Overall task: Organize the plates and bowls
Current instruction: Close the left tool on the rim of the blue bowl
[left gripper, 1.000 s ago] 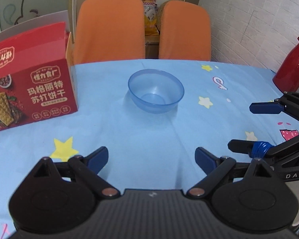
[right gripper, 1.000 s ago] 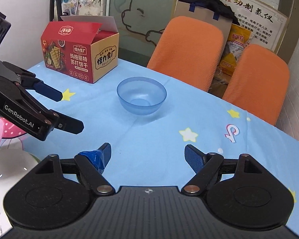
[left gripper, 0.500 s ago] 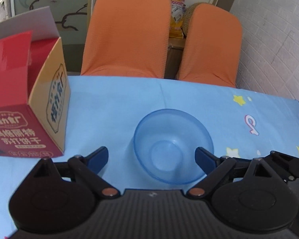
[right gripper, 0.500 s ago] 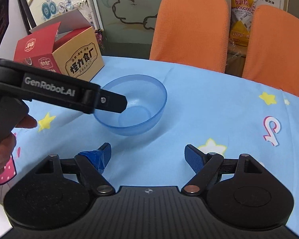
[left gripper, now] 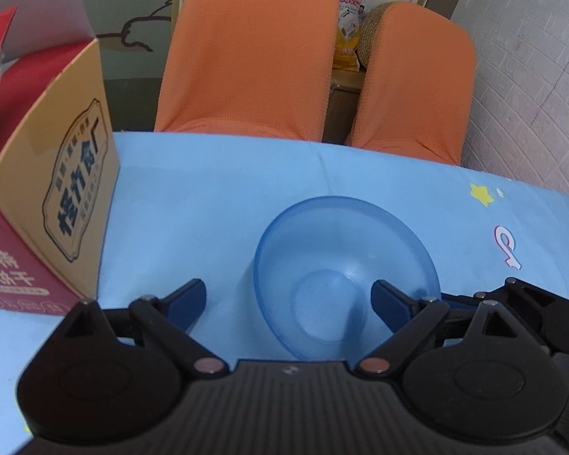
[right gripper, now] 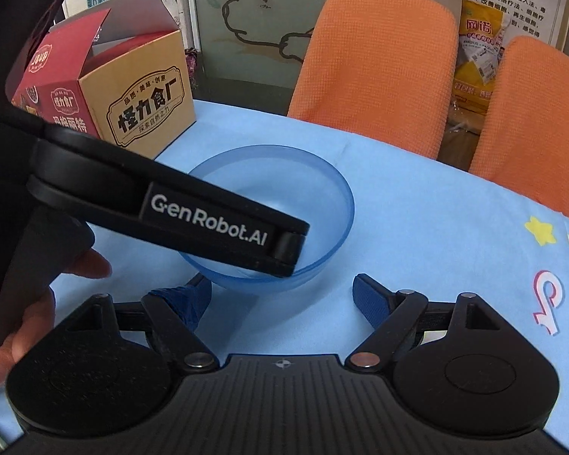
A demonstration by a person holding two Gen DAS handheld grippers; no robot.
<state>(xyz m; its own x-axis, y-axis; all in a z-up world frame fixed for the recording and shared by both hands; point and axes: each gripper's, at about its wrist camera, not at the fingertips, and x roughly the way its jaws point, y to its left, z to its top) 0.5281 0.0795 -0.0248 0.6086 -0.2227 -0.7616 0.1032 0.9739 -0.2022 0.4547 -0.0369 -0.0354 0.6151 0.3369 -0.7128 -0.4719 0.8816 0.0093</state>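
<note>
Black ribbed left gripper (left gripper: 288,303), blue-padded fingers (left gripper: 186,301), white "GenRobot.AI" lettering, brass pivot screws, right gripper (right gripper: 282,295) alike

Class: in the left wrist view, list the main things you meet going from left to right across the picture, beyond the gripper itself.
Cracker box → left orange chair → blue bowl → right orange chair → white brick wall.

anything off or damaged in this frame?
One oddity: the right tool has blue tape wrapped around one finger pad; the other pad is bare. The blue bowl sits upright and empty. The cracker box has its flaps open.
</note>
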